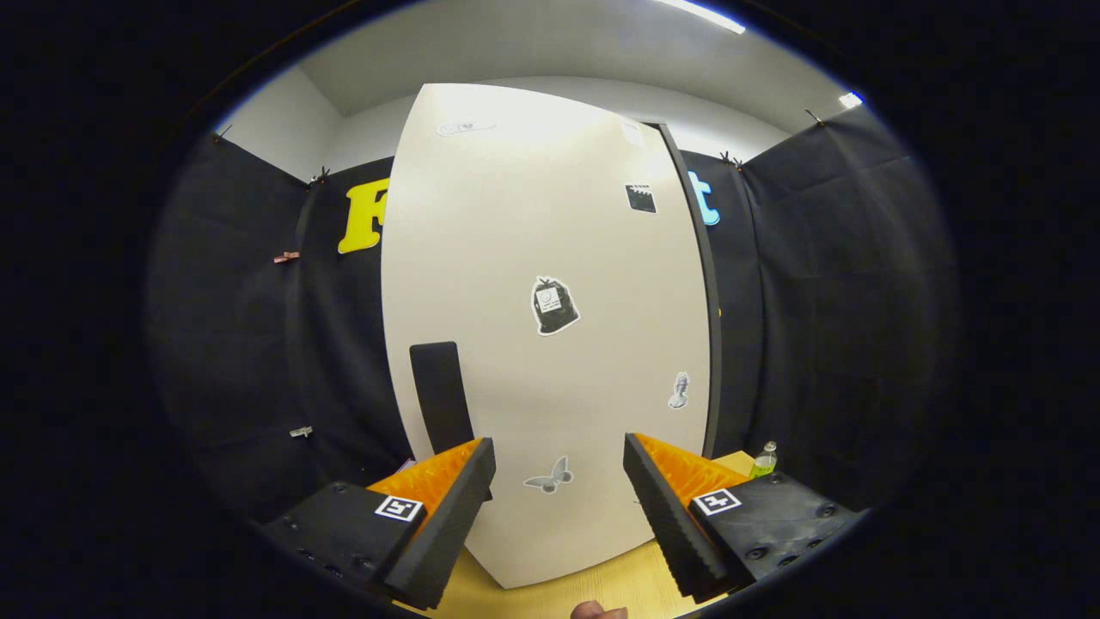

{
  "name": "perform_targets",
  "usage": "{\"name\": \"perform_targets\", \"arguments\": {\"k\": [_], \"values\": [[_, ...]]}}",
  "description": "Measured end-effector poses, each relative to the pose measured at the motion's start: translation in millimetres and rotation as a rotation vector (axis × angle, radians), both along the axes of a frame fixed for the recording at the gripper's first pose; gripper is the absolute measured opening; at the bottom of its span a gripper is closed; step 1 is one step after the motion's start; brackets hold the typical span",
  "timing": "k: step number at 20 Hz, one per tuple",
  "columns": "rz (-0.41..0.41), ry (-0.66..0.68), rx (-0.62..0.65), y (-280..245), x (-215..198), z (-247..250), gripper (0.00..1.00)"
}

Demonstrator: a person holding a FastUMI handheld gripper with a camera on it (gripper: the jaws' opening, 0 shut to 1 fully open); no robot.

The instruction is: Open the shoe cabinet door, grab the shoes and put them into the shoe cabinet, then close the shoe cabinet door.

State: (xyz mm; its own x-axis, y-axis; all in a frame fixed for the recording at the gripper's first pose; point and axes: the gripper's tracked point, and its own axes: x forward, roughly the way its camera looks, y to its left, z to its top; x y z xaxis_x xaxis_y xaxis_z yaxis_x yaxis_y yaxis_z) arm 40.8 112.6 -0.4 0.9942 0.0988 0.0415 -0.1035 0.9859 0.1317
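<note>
A white cabinet door is seen face-on, standing on a pale wood worktop, with stickers scattered over its face and a dark strip along its right edge. The door looks shut against the cabinet, though the seam is hard to judge through the fisheye. A dark vertical handle is fixed low on the left of the door, its lower end hidden behind the left finger. The hand-held gripper is held wide apart with nothing gripped; bare door face and a butterfly sticker are seen in the gap, just beyond the tips. No shoes are seen, so it cannot be told whether they are already inside. A shut door fits two stages: shoes not yet stowed with the door to be pulled, or shoes stowed and the door pushed to again. If the handle is to be worked, it is judged that the fingers are offset to its right, so a shift left would be needed until the handle sits between them, with the grip closed squarely across its narrow width. The pull should probably follow the door's arc, not a straight line, with hinges guessed on the right by the dark strip. A small green bottle stands on the worktop far right, beside the right finger, and should be kept clear of. Part of a finger is seen at the near edge.
</note>
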Motion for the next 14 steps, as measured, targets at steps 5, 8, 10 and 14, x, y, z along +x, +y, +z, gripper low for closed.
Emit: {"name": "perform_targets", "arguments": {"k": [5,8,10,14], "values": [[-0.007,0.018,-0.032,8.0,7.2,-3.6,0.98],[-0.002,0.028,-0.041,6.4,7.2,-6.6,0.98],[0.019,0.045,-0.050,10.5,8.1,-11.0,0.97],[0.007,0.052,-0.059,2.6,13.8,-10.9,0.98]]}}
